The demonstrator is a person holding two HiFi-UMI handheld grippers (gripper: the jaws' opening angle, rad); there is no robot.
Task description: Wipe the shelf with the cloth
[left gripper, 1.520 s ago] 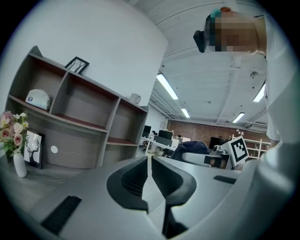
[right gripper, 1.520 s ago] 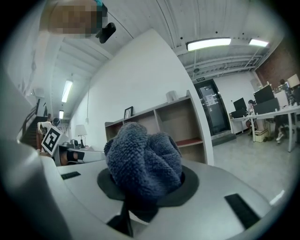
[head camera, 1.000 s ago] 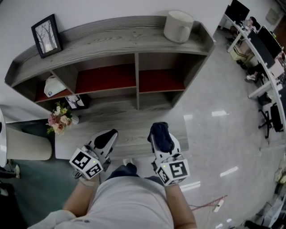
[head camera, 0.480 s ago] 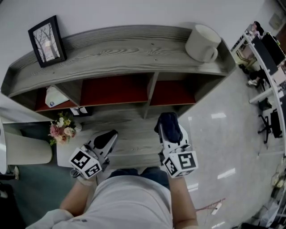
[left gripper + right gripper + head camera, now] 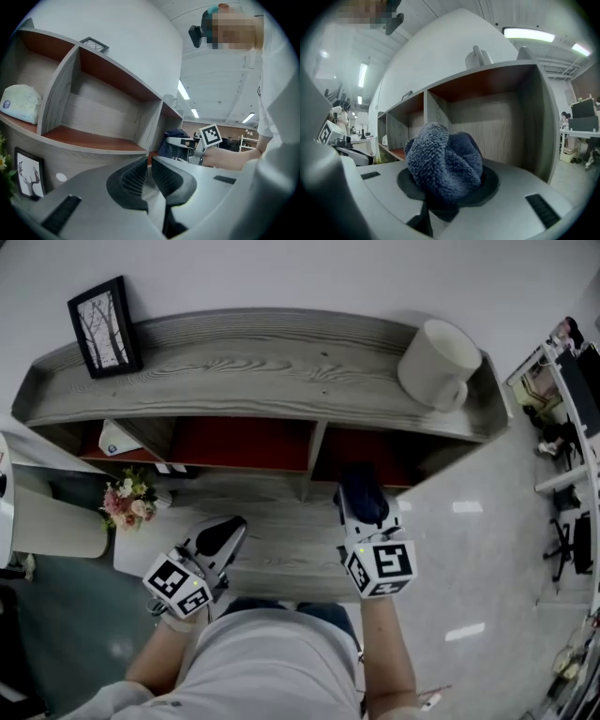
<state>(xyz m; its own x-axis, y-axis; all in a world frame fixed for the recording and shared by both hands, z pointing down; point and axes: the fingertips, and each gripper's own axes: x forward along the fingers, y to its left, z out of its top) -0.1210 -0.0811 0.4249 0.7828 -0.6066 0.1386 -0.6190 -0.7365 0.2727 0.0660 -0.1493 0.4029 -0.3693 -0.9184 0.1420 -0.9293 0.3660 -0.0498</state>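
Observation:
A grey wooden shelf with red-lined compartments stands against the wall. A bunched dark blue cloth is clamped in my right gripper, which is shut on it and held level in front of the right compartment. In the right gripper view the cloth bulges over the jaws and hides them. My left gripper is lower left, before the shelf's low ledge. Its jaws stand almost together with nothing between them. The left gripper view also shows the cloth to the right.
On top of the shelf stand a white mug at the right and a framed picture at the left. A white packet lies in the left compartment. A small bunch of flowers sits at lower left. Glossy floor lies to the right.
My right gripper has carried the cloth forward, up to the mouth of the right compartment. The left gripper has shifted only slightly, and the head view has moved closer to the shelf.

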